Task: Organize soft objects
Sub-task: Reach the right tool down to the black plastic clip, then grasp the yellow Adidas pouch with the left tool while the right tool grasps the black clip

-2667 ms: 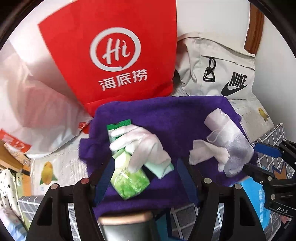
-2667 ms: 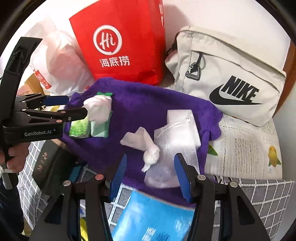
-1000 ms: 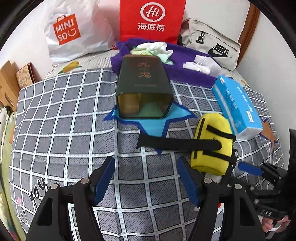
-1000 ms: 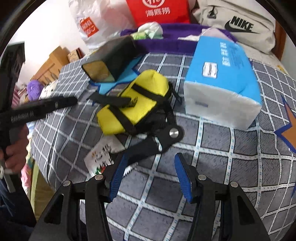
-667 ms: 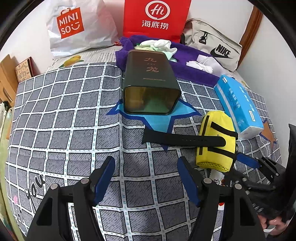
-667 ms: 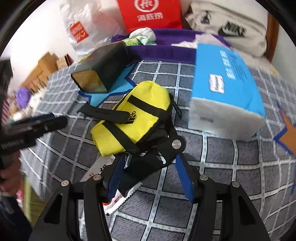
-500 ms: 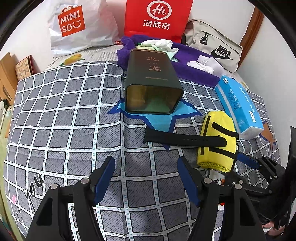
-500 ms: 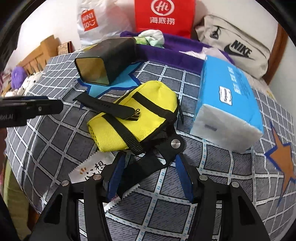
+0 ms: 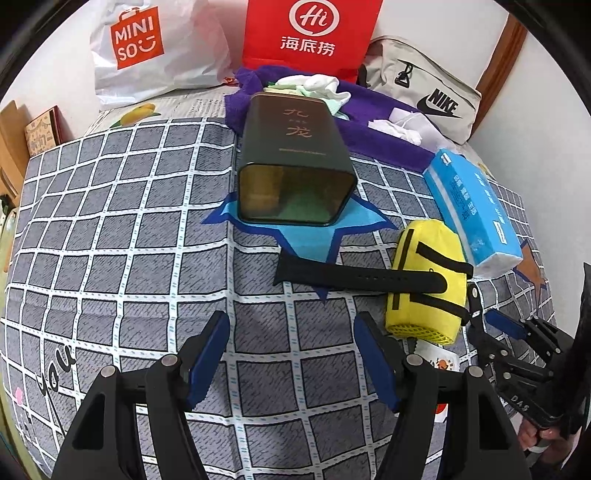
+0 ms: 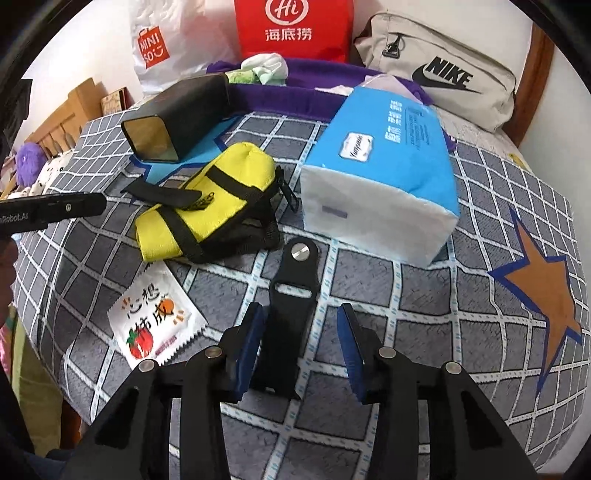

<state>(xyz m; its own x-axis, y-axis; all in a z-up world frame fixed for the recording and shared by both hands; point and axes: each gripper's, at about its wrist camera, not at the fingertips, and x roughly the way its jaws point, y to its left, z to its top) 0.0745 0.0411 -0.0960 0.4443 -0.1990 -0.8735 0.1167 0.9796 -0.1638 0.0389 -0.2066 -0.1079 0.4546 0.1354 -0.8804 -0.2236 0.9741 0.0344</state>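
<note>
A purple towel (image 9: 384, 136) lies at the far end of the bed with white and green soft items (image 9: 317, 86) and white mesh bags (image 9: 402, 125) on it. A yellow pouch (image 9: 424, 280) with a black strap (image 9: 354, 275) lies mid-right; it also shows in the right wrist view (image 10: 218, 199). A blue tissue pack (image 10: 384, 166) sits beside it. My left gripper (image 9: 291, 343) is open and empty above the checked cover. My right gripper (image 10: 301, 332) is open and empty, over a black clip strap (image 10: 291, 295).
A dark tin (image 9: 295, 158) lies on its side in the middle. A small snack packet (image 10: 155, 321) lies near the bed's front edge. A red bag (image 9: 310, 33), a white Miniso bag (image 9: 147, 48) and a beige Nike bag (image 9: 424, 88) stand against the wall.
Both grippers pulled back from the purple towel to the near end of the bed. In the last second the right gripper drew back from the yellow pouch, over the black clip strap.
</note>
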